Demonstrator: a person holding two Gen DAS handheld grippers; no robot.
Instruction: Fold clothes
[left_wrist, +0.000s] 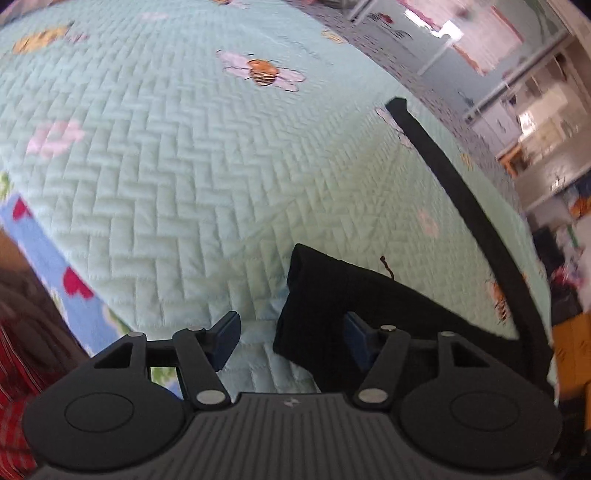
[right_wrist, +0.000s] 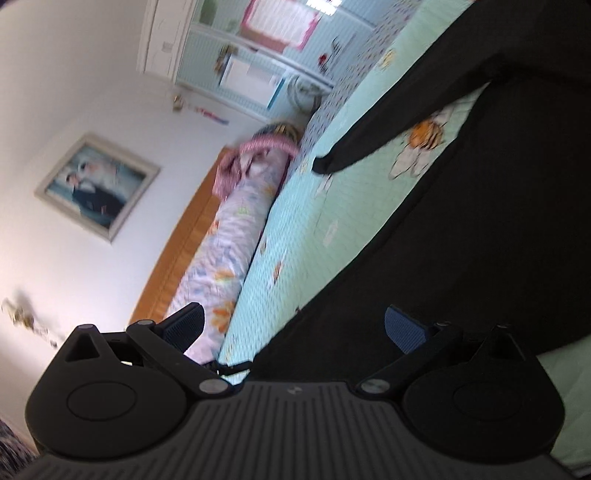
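Note:
A black garment (left_wrist: 332, 295) lies on the mint quilted bedspread (left_wrist: 177, 155), with one long sleeve (left_wrist: 454, 192) stretched away to the far right. My left gripper (left_wrist: 291, 336) is open, and a folded corner of the garment sits between its blue pads (left_wrist: 225, 339). In the right wrist view the black garment (right_wrist: 461, 206) fills the right side, its sleeve (right_wrist: 388, 118) reaching across the bedspread (right_wrist: 295, 229). My right gripper (right_wrist: 295, 328) is open over the garment's edge, its right pad (right_wrist: 402, 328) against the cloth.
A rolled floral duvet (right_wrist: 229, 236) lies along the wooden headboard (right_wrist: 184, 243). A framed photo (right_wrist: 96, 184) hangs on the wall. Cabinets (right_wrist: 236, 55) stand beyond the bed. A blue sheet (left_wrist: 48, 266) shows at the bed's left edge.

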